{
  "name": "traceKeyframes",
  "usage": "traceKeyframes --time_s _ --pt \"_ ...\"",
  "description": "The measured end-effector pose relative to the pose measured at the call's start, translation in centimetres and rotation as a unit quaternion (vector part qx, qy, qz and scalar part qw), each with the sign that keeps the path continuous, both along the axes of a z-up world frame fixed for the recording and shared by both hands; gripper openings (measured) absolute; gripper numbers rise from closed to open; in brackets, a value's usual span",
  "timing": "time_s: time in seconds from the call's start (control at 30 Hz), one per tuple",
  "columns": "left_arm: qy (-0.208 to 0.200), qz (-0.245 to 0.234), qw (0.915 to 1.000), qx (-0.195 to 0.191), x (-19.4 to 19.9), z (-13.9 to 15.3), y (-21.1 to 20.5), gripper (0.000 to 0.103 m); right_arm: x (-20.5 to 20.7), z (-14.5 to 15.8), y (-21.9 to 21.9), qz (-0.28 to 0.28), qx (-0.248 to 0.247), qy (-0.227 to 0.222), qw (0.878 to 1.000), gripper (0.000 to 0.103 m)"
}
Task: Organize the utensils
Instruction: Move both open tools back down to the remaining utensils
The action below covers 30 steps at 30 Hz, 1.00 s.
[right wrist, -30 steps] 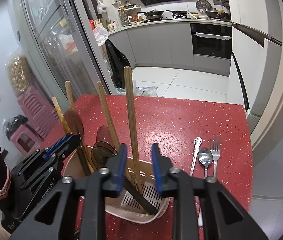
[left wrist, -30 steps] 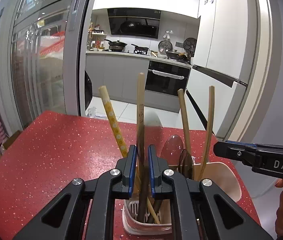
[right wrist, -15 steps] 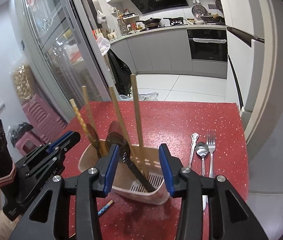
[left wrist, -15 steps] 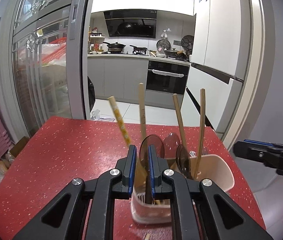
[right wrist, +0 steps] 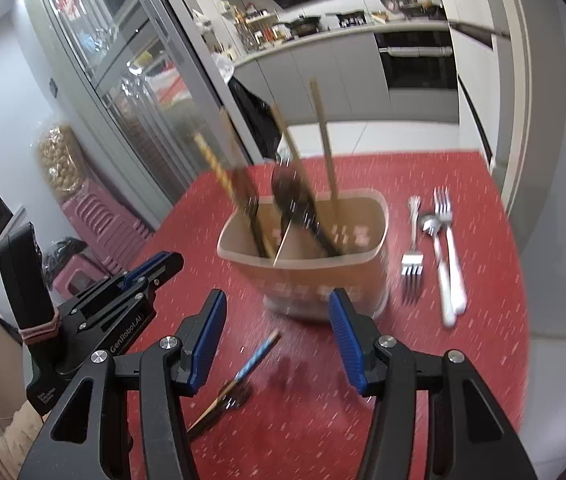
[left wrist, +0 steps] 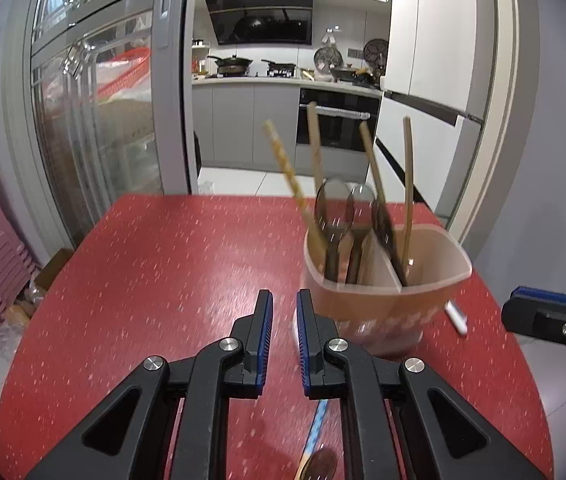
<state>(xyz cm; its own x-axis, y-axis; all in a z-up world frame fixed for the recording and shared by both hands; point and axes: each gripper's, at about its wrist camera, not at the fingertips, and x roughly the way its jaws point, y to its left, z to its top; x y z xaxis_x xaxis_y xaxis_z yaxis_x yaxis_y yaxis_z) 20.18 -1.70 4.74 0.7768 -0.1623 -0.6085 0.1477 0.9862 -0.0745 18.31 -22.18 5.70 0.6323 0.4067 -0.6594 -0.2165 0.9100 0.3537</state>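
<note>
Left tool (left wrist: 284,312) hangs over the red tabletop (left wrist: 155,280) with its blue pads drawn close, a slim gap between them and nothing in it. The utensil holder (left wrist: 383,300), a pale two-compartment tub, stands just beyond it toward 1 o'clock in the left wrist view, apart from the pads. Sticking up out of the tub are dark spoons (left wrist: 333,210) and several long wooden handles, one of them a yellow-patterned handle (left wrist: 287,168) leaning toward 11 o'clock.

Over on the right wrist view, the right tool (right wrist: 279,320) is spread wide, pads well apart and holding nothing, with the holder (right wrist: 303,264) straight ahead at 12 o'clock, framed between the pads but not touched. A blue-handled spoon (right wrist: 251,364) lies flat on the tabletop just short of the tub, between the two pads in this view. At 2 o'clock, beside the tub, a fork (right wrist: 413,240), a white-handled spoon (right wrist: 437,260) and a white-handled fork (right wrist: 453,256) lie side by side on the tabletop. The left tool (right wrist: 171,260) shows at 9 o'clock. Motion blur smears the utensils.
</note>
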Motion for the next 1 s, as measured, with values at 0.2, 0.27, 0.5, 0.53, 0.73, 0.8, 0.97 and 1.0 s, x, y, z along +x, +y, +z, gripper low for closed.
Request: traceKeyframes --time_s 0.2,0.27,0.5,0.53,0.73,0.8,0.97,1.0 --pt "0.022 0.004 0.9997 0.002 -2.3 -1.7 2.1 0.036 -1.7 -3.0 1.8 -0.006 -0.001 0.047 0.999 0.057" --pt "0.035 0.006 0.9994 -0.002 -3.0 -2.4 3.2 0.036 -2.2 -3.9 2.5 -0.009 -0.011 0.060 0.998 0.057" --pt "0.037 0.040 0.9982 0.026 -4.2 -4.4 6.1 0.103 -3.2 -6.6 5.0 -0.005 -0.026 0.104 0.994 0.064" --pt "0.038 0.043 0.9979 0.031 -4.2 -4.8 6.4 0.103 -3.2 -7.2 5.5 -0.006 -0.030 0.116 0.993 0.065" --pt "0.060 0.057 0.9957 0.043 -3.8 -7.6 8.3 0.103 -3.5 -10.3 8.0 -0.003 -0.055 0.169 0.984 0.066" --pt "0.069 0.063 0.9945 0.046 -4.0 -8.6 9.0 0.103 -3.5 -11.1 9.1 0.001 -0.053 0.187 0.981 0.066" --pt "0.082 0.067 0.9937 0.036 -4.8 -9.5 10.8 0.103 -3.1 -13.0 11.3 -0.004 -0.039 0.228 0.973 0.057" --pt "0.080 0.069 0.9937 0.037 -5.0 -9.5 11.1 0.103 -3.0 -13.3 11.8 -0.005 -0.036 0.236 0.971 0.051"
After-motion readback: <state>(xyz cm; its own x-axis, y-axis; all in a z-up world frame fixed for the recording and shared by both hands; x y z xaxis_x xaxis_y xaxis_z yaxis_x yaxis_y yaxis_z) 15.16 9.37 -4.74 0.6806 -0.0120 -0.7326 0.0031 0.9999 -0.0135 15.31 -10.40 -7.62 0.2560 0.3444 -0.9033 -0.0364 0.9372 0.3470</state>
